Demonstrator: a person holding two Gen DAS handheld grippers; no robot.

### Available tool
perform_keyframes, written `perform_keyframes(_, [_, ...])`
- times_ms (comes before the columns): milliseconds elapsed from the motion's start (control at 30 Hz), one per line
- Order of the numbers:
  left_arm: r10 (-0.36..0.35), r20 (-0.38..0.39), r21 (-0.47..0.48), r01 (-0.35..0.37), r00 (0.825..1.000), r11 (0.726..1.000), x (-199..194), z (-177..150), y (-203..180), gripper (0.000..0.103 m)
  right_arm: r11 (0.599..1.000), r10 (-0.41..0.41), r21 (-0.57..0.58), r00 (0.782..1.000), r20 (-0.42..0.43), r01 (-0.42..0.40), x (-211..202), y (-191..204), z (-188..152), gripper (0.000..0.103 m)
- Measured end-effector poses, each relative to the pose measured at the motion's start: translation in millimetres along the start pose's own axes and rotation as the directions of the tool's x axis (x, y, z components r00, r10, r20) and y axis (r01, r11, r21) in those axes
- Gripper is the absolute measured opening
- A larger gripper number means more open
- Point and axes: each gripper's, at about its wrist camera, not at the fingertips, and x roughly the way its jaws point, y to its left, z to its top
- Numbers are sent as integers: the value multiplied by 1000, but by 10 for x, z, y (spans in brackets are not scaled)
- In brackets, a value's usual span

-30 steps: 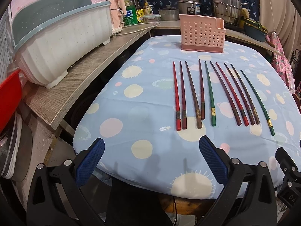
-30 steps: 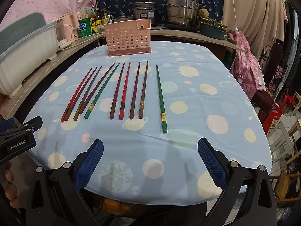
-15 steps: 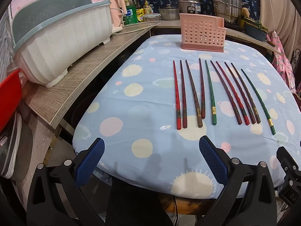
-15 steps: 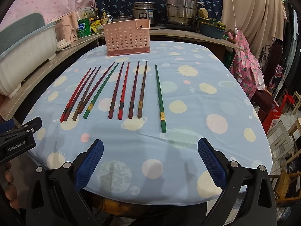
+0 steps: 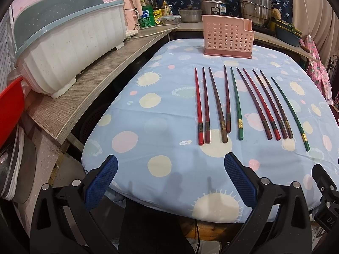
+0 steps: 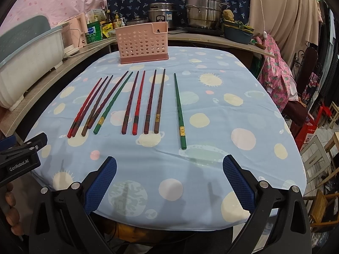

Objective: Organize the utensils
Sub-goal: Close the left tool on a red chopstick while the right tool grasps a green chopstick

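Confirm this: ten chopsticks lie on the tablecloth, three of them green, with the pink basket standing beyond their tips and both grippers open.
Only two chopsticks are green, not three: one in the left group and one lying alone at the right, as the right wrist view shows. Otherwise correct: ten in all, pink basket beyond, left gripper and right gripper open.

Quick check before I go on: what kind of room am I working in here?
Most likely a home kitchen. Steel pots and a rice cooker stand on the back counter, with a dish rack on the side shelf.
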Motion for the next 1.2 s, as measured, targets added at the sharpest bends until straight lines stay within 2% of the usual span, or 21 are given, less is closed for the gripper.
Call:
perform_keyframes(200, [-29, -14, -6, 29, 999, 1000, 13, 4, 2, 96, 1000, 1, 3, 1000, -2, -1, 5, -6, -2, 96])
perform_keyframes(433, [-44, -46, -64, 41, 998, 997, 269, 128, 147, 96, 1000, -7, 29, 1000, -8, 7, 119, -125, 55, 96])
perform_keyframes(800, [-42, -57, -57, 39, 997, 998, 849, 464, 40, 94, 998, -24, 54, 1000, 3, 24, 446, -234, 357, 96])
perform_keyframes(1200, [-36, -91, -49, 31, 995, 998, 1145, 523, -41, 92, 998, -24, 55, 1000, -15, 24, 671, -228, 500, 96])
